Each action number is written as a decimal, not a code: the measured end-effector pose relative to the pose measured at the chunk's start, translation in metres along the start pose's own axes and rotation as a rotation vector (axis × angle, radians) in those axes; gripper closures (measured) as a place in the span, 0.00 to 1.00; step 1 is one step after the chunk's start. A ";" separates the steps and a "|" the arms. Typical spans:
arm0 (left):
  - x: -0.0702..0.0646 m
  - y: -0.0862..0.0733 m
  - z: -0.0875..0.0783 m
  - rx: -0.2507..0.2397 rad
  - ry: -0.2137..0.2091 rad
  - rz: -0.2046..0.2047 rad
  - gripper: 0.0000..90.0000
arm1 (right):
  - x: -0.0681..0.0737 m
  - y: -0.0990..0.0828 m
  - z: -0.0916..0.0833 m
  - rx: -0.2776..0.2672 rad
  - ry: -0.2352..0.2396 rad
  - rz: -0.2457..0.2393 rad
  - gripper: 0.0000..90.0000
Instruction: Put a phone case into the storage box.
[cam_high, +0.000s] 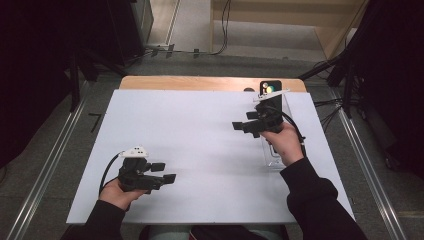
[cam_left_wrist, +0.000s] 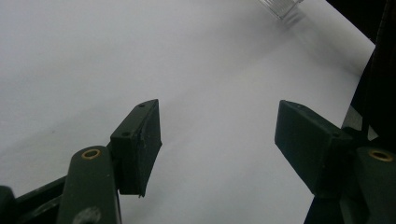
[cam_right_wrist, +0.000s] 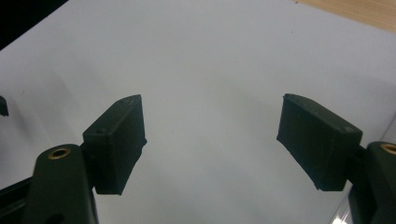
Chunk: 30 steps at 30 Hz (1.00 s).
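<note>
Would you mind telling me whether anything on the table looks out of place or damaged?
Nothing stands out. The white sheet lies flat and unmarked, the clear container sits by its right edge, and both tongs, left and right, are open and empty.

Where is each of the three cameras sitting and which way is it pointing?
High view: above the person's side, looking forward and down on the white table sheet; both forearms, the left gripper and right gripper show.
Left gripper view: rides the left gripper, looking along its open fingers across the sheet toward the clear container.
Right gripper view: rides the right gripper, looking between its open fingers over the sheet to the wooden table edge.
Shared: all see the white sheet.
</note>
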<state>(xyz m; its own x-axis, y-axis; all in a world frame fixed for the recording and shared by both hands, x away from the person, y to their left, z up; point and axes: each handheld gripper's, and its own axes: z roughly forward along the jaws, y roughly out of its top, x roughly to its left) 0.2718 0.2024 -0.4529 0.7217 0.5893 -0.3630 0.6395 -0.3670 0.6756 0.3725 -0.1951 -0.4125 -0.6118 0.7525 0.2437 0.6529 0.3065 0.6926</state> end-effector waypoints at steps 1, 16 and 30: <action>0.000 0.000 0.000 0.001 0.001 0.002 0.36 | 0.001 -0.003 0.000 0.001 0.002 -0.001 0.24; -0.001 0.000 -0.001 -0.003 -0.005 0.002 0.36 | 0.011 -0.030 -0.012 0.016 0.042 -0.028 0.24; -0.001 0.000 -0.001 0.001 -0.018 0.003 0.36 | 0.029 -0.062 -0.026 0.026 0.085 -0.063 0.24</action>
<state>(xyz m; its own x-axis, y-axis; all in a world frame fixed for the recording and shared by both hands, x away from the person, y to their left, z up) 0.2709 0.2027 -0.4515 0.7282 0.5754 -0.3723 0.6377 -0.3698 0.6757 0.3030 -0.2076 -0.4308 -0.6870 0.6793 0.2580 0.6226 0.3672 0.6911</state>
